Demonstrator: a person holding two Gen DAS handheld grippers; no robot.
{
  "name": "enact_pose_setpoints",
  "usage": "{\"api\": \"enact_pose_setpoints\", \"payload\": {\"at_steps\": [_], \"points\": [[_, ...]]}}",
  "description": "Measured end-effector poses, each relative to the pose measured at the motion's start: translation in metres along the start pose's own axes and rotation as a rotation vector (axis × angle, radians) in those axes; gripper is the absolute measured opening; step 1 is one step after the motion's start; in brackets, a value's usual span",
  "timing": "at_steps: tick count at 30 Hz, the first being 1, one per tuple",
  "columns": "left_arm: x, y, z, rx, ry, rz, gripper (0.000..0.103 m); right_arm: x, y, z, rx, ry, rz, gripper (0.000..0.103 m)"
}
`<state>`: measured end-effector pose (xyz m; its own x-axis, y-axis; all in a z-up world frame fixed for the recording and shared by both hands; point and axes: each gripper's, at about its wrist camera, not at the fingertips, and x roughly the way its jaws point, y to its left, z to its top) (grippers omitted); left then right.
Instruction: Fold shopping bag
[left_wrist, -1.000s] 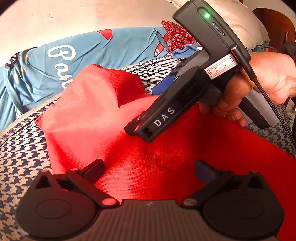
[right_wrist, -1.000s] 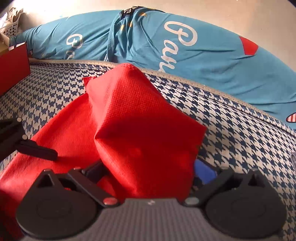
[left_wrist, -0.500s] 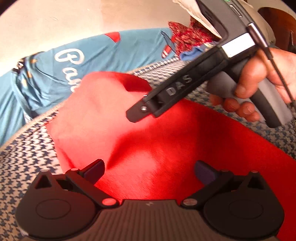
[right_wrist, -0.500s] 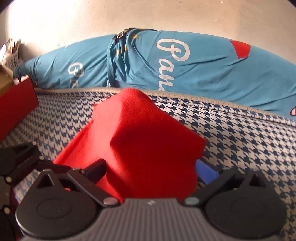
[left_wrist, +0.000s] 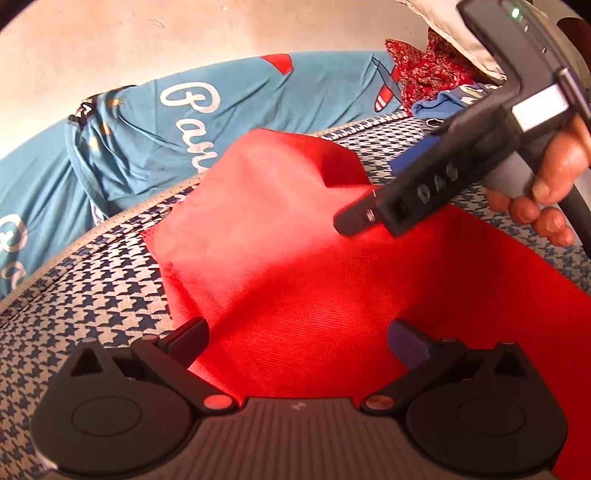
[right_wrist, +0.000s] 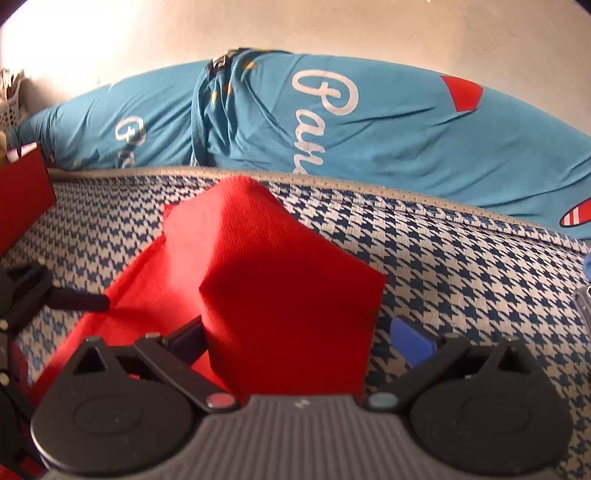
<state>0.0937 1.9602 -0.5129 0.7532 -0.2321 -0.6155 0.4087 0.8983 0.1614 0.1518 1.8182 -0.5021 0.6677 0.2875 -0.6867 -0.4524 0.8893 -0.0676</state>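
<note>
Your left tool (left_wrist: 297, 339): fingers spread wide, nothing between them, red shopping bag (left_wrist: 295, 258) lying beneath, mid-frame, on houndstooth bed (left_wrist: 92, 288).

Your right tool (right_wrist: 297, 339): fingers apart too; raised fold of bag (right_wrist: 280, 280) stands between them, no pinch visible. In left view same tool (left_wrist: 354, 219) enters from upper right, held by your hand (left_wrist: 546, 192); side reads "DAS"; green light at top.

Teal cloth (right_wrist: 369, 122) across upper frame: white script "Par…", rest hidden behind bed edge.
</note>
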Motion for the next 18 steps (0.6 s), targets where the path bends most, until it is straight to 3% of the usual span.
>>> {"api": "enact_pose_setpoints", "payload": {"at_steps": [6, 18], "points": [[0.001, 0.002, -0.003, 0.003, -0.011, -0.001, 0.103, 0.014, 0.004, -0.007, -0.007, 0.056, -0.010, 0.103], [0.004, 0.004, -0.005, -0.057, 0.009, -0.009, 0.103, 0.011, 0.005, -0.004, 0.013, 0.056, 0.004, 0.103]]}}
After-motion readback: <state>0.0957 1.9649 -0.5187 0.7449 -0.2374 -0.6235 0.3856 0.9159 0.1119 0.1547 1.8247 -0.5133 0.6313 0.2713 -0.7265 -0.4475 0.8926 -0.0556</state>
